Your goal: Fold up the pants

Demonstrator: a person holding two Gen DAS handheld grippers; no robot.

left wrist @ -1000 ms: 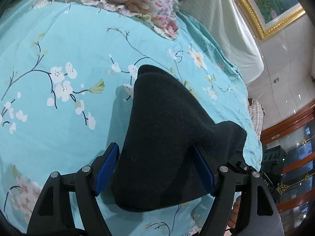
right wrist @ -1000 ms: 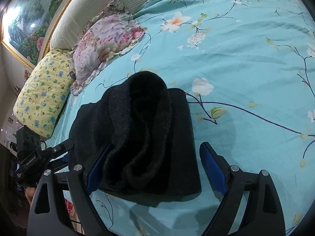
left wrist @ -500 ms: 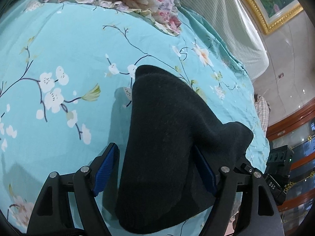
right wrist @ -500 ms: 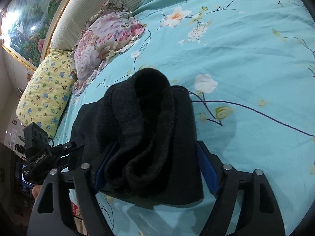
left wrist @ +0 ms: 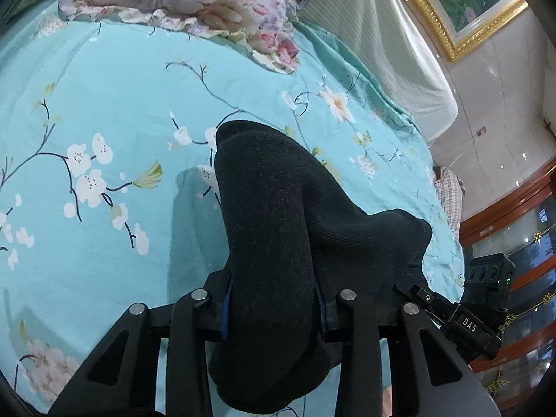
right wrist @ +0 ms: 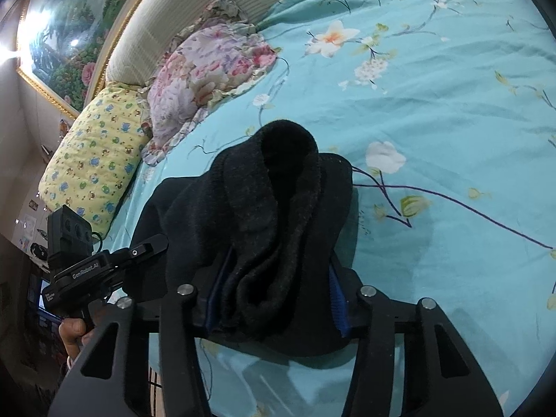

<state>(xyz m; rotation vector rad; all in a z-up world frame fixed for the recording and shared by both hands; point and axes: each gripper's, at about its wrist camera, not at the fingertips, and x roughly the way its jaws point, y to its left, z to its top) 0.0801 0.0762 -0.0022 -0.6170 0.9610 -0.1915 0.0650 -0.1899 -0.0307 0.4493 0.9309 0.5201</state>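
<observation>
I have the black pants [left wrist: 278, 229] bunched in a thick folded bundle on the bed [left wrist: 104, 111], near its edge, lying on the turquoise sheet printed with white blossoms and dark branches.

My left hand-held gripper [left wrist: 272, 307] has just been closing, and its blue pads now squeeze a rolled fold of the pants between them; the cloth bulges out above and below the jaws, which stand about a third of the way apart around it. My right hand-held gripper [right wrist: 274, 299] has likewise just been closing, and its blue pads press against both sides of another thick fold of the pants [right wrist: 274, 208], with the jaws a little under half open around the bulk.

The two grippers grip the same bundle from neighbouring spots: in the right wrist view the left one [right wrist: 104, 264] shows at the left edge of the cloth, with my left hand [right wrist: 73, 333] below it on the handle.

Toward the head of the bed lies a pink flowered pillow [right wrist: 208, 69], with a yellow patterned pillow [right wrist: 93, 153] beside it, both against a pale ribbed headboard [right wrist: 166, 17]. Above that hangs a gold-framed painting [left wrist: 465, 3].
</observation>
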